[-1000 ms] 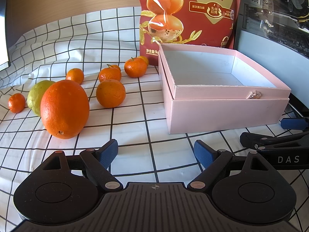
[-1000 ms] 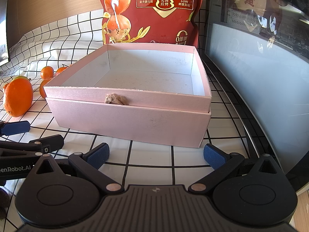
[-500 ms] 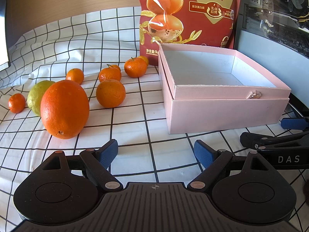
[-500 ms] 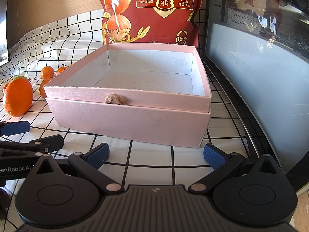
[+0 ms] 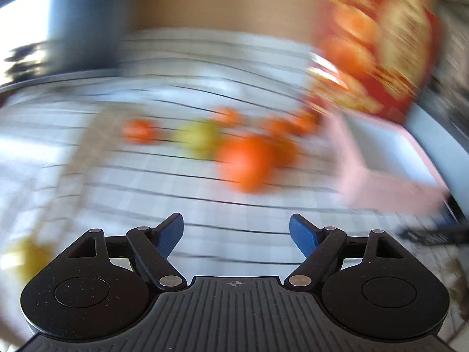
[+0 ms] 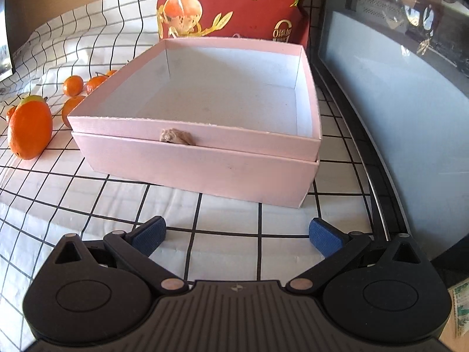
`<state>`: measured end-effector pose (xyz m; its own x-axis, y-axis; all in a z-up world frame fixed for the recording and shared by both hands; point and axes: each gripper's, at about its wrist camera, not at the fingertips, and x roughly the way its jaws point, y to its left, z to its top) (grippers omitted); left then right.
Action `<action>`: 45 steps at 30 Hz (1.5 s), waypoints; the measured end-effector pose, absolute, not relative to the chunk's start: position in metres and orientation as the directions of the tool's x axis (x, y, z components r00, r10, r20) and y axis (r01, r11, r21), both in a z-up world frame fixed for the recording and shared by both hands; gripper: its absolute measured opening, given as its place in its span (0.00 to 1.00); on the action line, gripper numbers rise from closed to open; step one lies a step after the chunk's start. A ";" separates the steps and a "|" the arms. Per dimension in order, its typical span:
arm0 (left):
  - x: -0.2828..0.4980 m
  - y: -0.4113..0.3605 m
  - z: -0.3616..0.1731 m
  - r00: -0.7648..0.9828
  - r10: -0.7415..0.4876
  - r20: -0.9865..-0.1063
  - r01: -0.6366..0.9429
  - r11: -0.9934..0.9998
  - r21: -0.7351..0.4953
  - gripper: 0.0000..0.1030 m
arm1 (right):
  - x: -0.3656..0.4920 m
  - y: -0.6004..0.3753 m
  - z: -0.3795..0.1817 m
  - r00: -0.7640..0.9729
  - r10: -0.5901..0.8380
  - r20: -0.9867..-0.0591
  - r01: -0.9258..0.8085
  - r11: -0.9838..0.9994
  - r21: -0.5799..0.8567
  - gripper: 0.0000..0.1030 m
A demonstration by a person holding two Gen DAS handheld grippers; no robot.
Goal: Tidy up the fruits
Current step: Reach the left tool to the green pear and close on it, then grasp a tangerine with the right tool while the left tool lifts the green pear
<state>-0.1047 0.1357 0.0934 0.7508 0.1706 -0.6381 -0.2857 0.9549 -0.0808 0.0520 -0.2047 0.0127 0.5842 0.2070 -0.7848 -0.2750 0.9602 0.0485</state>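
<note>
The left wrist view is heavily blurred. In it my left gripper [image 5: 236,223] hangs over the checked cloth, its jaws closing with nothing between them. Ahead lie a large orange [image 5: 249,161], a green fruit [image 5: 199,140] and small mandarins [image 5: 139,130]. The pink box [image 5: 381,182] is at the right. In the right wrist view my right gripper [image 6: 236,228] stands open and empty just in front of the open pink box [image 6: 205,170], whose inside is bare. Left of the box sit the large orange [image 6: 29,129] and mandarins [image 6: 73,85].
A red snack bag [image 6: 234,3] stands behind the box. A dark-framed glass panel [image 6: 395,117] runs along the right side. The white checked cloth [image 6: 88,199] covers the table. A yellowish blurred thing [image 5: 26,258] shows at the lower left of the left wrist view.
The left wrist view has swung and lifted, so the fruit now sits farther off and central. The left gripper has left the right wrist view. The right view has tipped slightly down over the box.
</note>
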 end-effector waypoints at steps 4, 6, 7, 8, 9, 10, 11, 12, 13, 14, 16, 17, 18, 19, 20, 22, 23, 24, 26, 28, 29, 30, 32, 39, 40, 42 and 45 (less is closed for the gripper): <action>-0.161 0.202 0.108 0.659 0.430 -0.617 -0.568 0.823 -0.033 0.82 | 0.048 -0.186 0.031 0.531 0.278 -0.800 -0.327 0.939 0.109 0.89; -0.183 0.233 0.106 0.596 0.472 -0.649 -0.674 0.734 -0.085 0.81 | 0.039 -0.171 0.041 0.556 0.325 -0.765 -0.363 0.923 0.128 0.89; -0.191 0.246 0.103 0.581 0.468 -0.666 -0.707 0.695 -0.129 0.81 | 0.035 -0.159 0.045 0.558 0.353 -0.751 -0.393 0.909 0.135 0.89; -0.197 0.256 0.100 0.576 0.451 -0.682 -0.729 0.660 -0.179 0.81 | 0.032 -0.147 0.049 0.554 0.381 -0.740 -0.426 0.894 0.141 0.89; -0.202 0.266 0.097 0.580 0.423 -0.696 -0.741 0.629 -0.236 0.81 | 0.030 -0.136 0.053 0.551 0.403 -0.730 -0.452 0.880 0.144 0.89; -0.205 0.272 0.094 0.592 0.399 -0.701 -0.739 0.616 -0.273 0.81 | 0.027 -0.123 0.056 0.550 0.429 -0.717 -0.487 0.862 0.142 0.89; -0.206 0.274 0.092 0.605 0.379 -0.701 -0.732 0.610 -0.302 0.81 | 0.025 -0.113 0.059 0.549 0.445 -0.707 -0.515 0.847 0.133 0.89; -0.203 0.274 0.091 0.609 0.368 -0.702 -0.727 0.613 -0.309 0.81 | 0.021 -0.099 0.062 0.552 0.459 -0.696 -0.549 0.829 0.112 0.89; -0.196 0.271 0.090 0.609 0.361 -0.706 -0.722 0.621 -0.305 0.81 | 0.020 -0.087 0.063 0.556 0.464 -0.689 -0.569 0.817 0.091 0.89; -0.191 0.270 0.088 0.606 0.356 -0.711 -0.717 0.631 -0.295 0.81 | 0.017 -0.080 0.066 0.561 0.469 -0.682 -0.585 0.808 0.074 0.89; -0.185 0.266 0.081 0.596 0.347 -0.724 -0.715 0.640 -0.282 0.81 | 0.011 -0.065 0.069 0.562 0.485 -0.670 -0.616 0.786 0.053 0.89; -0.182 0.266 0.078 0.591 0.341 -0.731 -0.714 0.643 -0.278 0.81 | 0.008 -0.060 0.070 0.557 0.494 -0.668 -0.629 0.776 0.050 0.89; -0.176 0.266 0.072 0.583 0.335 -0.741 -0.714 0.646 -0.270 0.81 | 0.006 -0.056 0.071 0.551 0.501 -0.667 -0.638 0.768 0.050 0.89; -0.173 0.265 0.068 0.575 0.325 -0.751 -0.713 0.650 -0.264 0.81 | 0.003 -0.052 0.071 0.545 0.506 -0.669 -0.647 0.761 0.048 0.89; -0.172 0.265 0.065 0.572 0.313 -0.758 -0.709 0.653 -0.265 0.81 | 0.000 -0.049 0.071 0.542 0.506 -0.671 -0.652 0.757 0.045 0.89; -0.169 0.266 0.058 0.571 0.289 -0.768 -0.703 0.656 -0.276 0.81 | -0.003 -0.046 0.068 0.540 0.501 -0.676 -0.654 0.755 0.036 0.89; -0.168 0.267 0.056 0.572 0.278 -0.772 -0.700 0.655 -0.282 0.81 | -0.004 -0.045 0.067 0.539 0.496 -0.681 -0.654 0.755 0.033 0.89; -0.167 0.268 0.054 0.572 0.272 -0.774 -0.699 0.656 -0.286 0.81 | -0.005 -0.046 0.065 0.537 0.490 -0.687 -0.653 0.757 0.030 0.89; -0.163 0.269 0.051 0.566 0.274 -0.778 -0.700 0.658 -0.277 0.81 | -0.004 -0.049 0.061 0.534 0.478 -0.698 -0.644 0.764 0.030 0.89; -0.161 0.269 0.050 0.566 0.285 -0.773 -0.694 0.670 -0.262 0.81 | -0.003 -0.049 0.057 0.531 0.464 -0.709 -0.633 0.774 0.032 0.89; -0.161 0.269 0.049 0.571 0.287 -0.769 -0.688 0.678 -0.258 0.81 | -0.002 -0.049 0.055 0.531 0.456 -0.714 -0.626 0.779 0.031 0.89; -0.161 0.269 0.049 0.577 0.289 -0.764 -0.682 0.686 -0.255 0.80 | -0.002 -0.050 0.054 0.533 0.446 -0.719 -0.619 0.785 0.028 0.89; -0.162 0.270 0.048 0.585 0.298 -0.754 -0.673 0.698 -0.246 0.72 | 0.000 -0.049 0.052 0.533 0.432 -0.728 -0.607 0.794 0.026 0.89; -0.156 0.272 0.050 0.595 0.308 -0.742 -0.613 0.771 -0.172 0.65 | -0.002 -0.029 0.057 0.545 0.427 -0.722 -0.629 0.777 -0.015 0.89; -0.155 0.271 0.051 0.596 0.308 -0.742 -0.600 0.785 -0.156 0.65 | -0.001 -0.022 0.061 0.546 0.437 -0.714 -0.640 0.768 -0.019 0.89; -0.153 0.269 0.051 0.598 0.306 -0.740 -0.576 0.807 -0.132 0.65 | 0.002 -0.008 0.069 0.550 0.463 -0.695 -0.662 0.749 -0.025 0.89; -0.152 0.270 0.050 0.607 0.292 -0.739 -0.540 0.834 -0.114 0.65 | 0.013 0.019 0.080 0.553 0.511 -0.658 -0.699 0.714 -0.032 0.87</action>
<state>-0.1524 0.2700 0.0501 0.6070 0.2924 -0.7390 -0.5403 0.8338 -0.1139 0.0135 0.0194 0.0795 0.5529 0.5111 -0.6581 -0.6990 0.7143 -0.0325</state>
